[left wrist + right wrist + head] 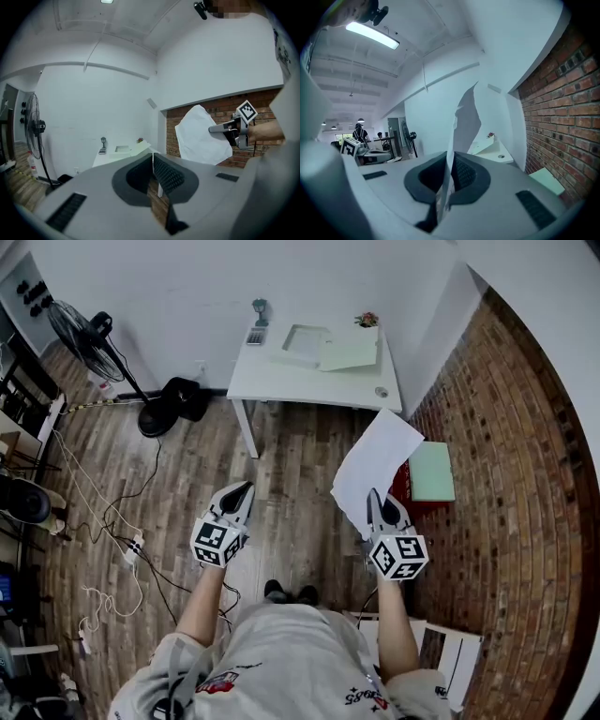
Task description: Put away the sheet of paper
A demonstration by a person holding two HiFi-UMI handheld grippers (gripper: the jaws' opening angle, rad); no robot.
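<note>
Wide wooden floor under us, and a brick wall running down the right side. Against the far white wall stands a white table, well ahead of the person. Left of it a standing fan rises on its round base, with cables trailing over the boards on that side.

Now the star of the show: the sheet of paper is up in the air, over the floor, in front of the person and to the right, short of the table. Its lower edge is pinched in the right gripper, jaws clamped tight on it. From that gripper's own view the sheet stands edge-on between the pads and curls upward, its top bending over. Just beyond it, low by the brick wall, lies a pale green board.

Over on the other side, the left gripper is held out nearly level beside its partner, well apart from the paper. Its jaws are pressed together at the tips with nothing between them.

On the tabletop: a pale green folder lying partly over a white tray, a calculator at the back left, and a tiny potted plant at the back right.
</note>
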